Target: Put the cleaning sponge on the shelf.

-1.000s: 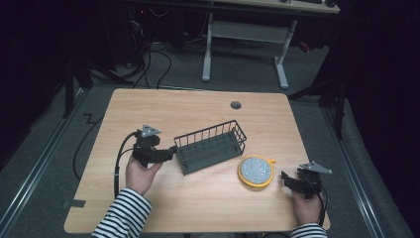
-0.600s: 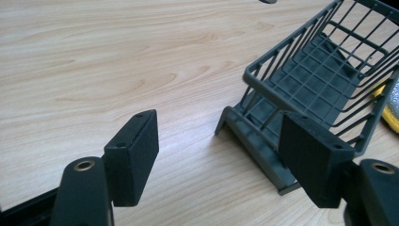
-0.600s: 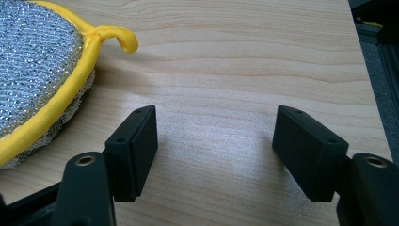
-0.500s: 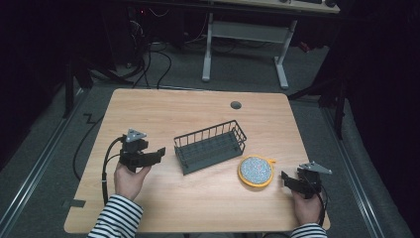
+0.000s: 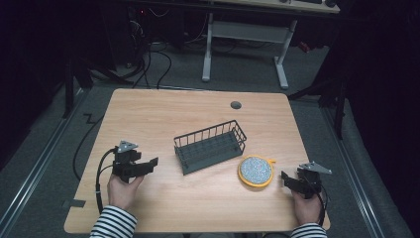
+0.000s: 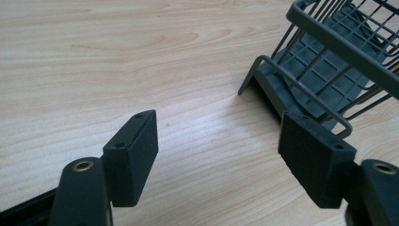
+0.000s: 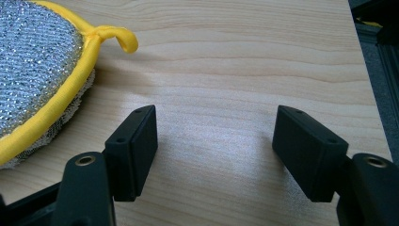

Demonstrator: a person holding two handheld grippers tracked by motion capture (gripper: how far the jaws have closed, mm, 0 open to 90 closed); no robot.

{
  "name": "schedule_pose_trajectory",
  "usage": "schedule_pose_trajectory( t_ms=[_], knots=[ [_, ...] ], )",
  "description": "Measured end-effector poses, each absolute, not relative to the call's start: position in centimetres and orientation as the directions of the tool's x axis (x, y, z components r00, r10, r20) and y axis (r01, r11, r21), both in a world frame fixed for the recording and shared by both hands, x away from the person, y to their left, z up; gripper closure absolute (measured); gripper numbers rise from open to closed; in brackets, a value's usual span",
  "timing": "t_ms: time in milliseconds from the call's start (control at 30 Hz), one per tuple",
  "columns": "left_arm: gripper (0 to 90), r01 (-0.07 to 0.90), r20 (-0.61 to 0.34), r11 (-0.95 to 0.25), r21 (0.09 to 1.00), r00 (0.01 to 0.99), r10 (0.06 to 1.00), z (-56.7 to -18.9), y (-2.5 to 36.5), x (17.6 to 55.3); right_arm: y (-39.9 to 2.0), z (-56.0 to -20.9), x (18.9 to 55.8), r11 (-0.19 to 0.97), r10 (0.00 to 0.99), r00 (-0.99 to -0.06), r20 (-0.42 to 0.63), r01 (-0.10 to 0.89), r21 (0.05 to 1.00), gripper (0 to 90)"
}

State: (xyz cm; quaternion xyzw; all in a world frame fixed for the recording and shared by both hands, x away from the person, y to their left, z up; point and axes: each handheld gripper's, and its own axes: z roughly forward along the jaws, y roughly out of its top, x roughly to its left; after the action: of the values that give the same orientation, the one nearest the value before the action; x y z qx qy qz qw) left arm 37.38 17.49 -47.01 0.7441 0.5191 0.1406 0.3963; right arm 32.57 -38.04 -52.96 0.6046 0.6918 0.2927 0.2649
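Note:
A dark wire basket (image 5: 210, 146) stands mid-table, and its near corner (image 6: 324, 70) shows in the left gripper view. A round silver scrubbing pad with a yellow rim and loop (image 5: 256, 170) lies flat just right of the basket. My left gripper (image 5: 151, 164) hovers over bare wood a short way left of the basket; in the left gripper view it (image 6: 219, 150) is open with nothing between the jaws. My right gripper (image 5: 286, 178) rests near the table's front right corner, right of the pad. In its own view it (image 7: 216, 146) is open and empty, with the pad (image 7: 33, 70) to its left.
The wooden table (image 5: 163, 114) has a small round cable hole (image 5: 236, 105) near its far edge. Its right edge (image 7: 364, 70) runs close beside my right gripper. Behind the table stand a white desk frame (image 5: 242, 34) and floor cables (image 5: 153, 54).
My left gripper has drawn back leftward from the basket's left end and sunk a little. The basket stays where it was. The right gripper has kept still.

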Motion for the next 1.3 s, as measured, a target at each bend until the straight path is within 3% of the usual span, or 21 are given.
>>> schedule_pose_trajectory(
  t_ms=[700, 1300],
  knots=[
    [29.6, 0.710, -0.193, -0.132, 0.692, 0.358, 0.914, -51.3, 18.9, 36.6, -38.0, -53.0, 32.6, 0.097, 0.992, -0.126, -0.015, 0.682, 0.725, 31.7],
    [29.5, 0.685, -0.079, -0.164, 0.710, 0.308, 0.948, -53.1, 18.4, 37.4, -38.0, -53.0, 32.6, 0.095, 0.992, -0.125, -0.013, 0.682, 0.725, 31.7]
  ],
)
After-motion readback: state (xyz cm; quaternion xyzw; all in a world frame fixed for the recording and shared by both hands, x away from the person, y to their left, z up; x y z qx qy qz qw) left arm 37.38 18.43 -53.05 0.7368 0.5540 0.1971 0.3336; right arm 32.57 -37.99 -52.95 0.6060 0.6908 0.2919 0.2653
